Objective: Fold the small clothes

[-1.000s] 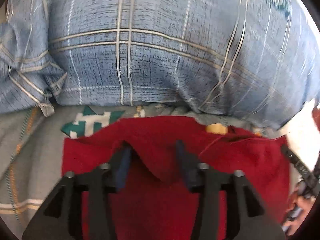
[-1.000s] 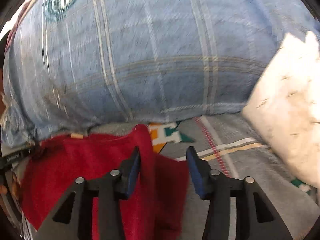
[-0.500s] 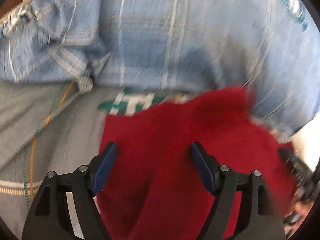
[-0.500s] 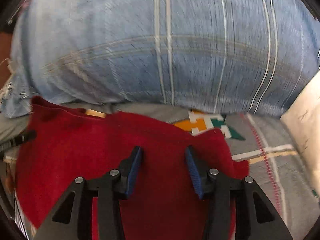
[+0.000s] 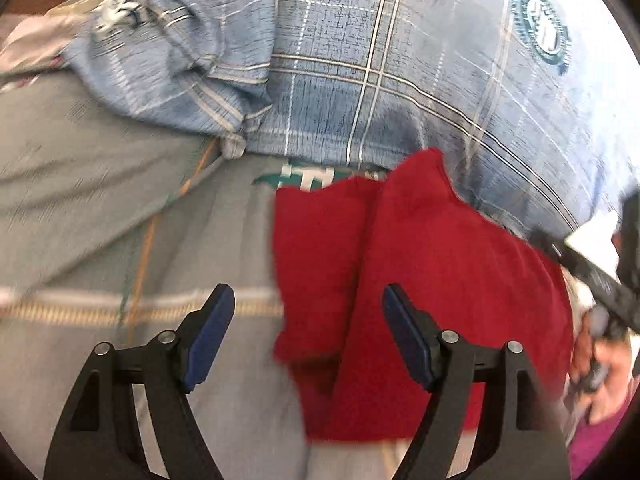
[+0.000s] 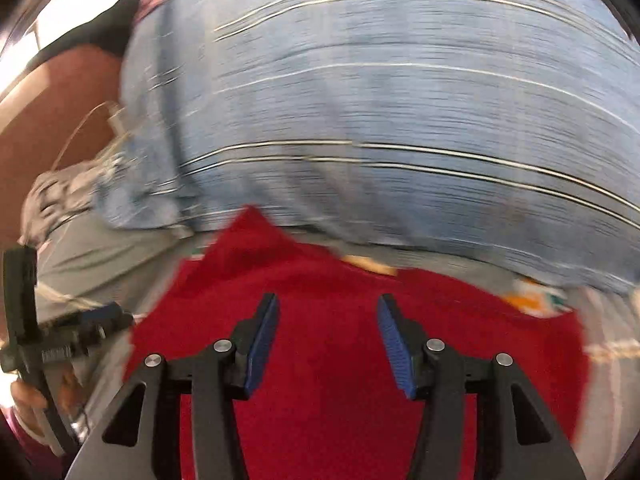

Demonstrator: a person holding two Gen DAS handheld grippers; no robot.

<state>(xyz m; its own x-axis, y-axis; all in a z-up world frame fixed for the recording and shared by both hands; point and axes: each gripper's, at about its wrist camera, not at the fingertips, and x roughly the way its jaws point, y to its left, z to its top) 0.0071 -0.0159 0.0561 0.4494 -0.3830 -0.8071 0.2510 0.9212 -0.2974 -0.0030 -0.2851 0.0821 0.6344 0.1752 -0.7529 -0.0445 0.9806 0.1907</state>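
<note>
A small red cloth (image 5: pixel 420 280) lies folded on a grey patterned bedsheet (image 5: pixel 100 220), one layer lapped over another, with a raised corner at its far edge. My left gripper (image 5: pixel 308 328) is open and empty, its right finger over the cloth's left part, its left finger over the sheet. In the right wrist view the red cloth (image 6: pixel 340 360) fills the lower half. My right gripper (image 6: pixel 326 340) is open and empty just above its middle.
A big blue plaid pillow (image 5: pixel 400 60) lies right behind the cloth and also shows in the right wrist view (image 6: pixel 380 120). The other hand-held gripper shows at the right edge (image 5: pixel 600 272) and at the left edge (image 6: pixel 40 340).
Both grippers have opened and let go of the red cloth, which now lies folded over. The left gripper has drawn back and to the left; the right has moved left over the cloth.
</note>
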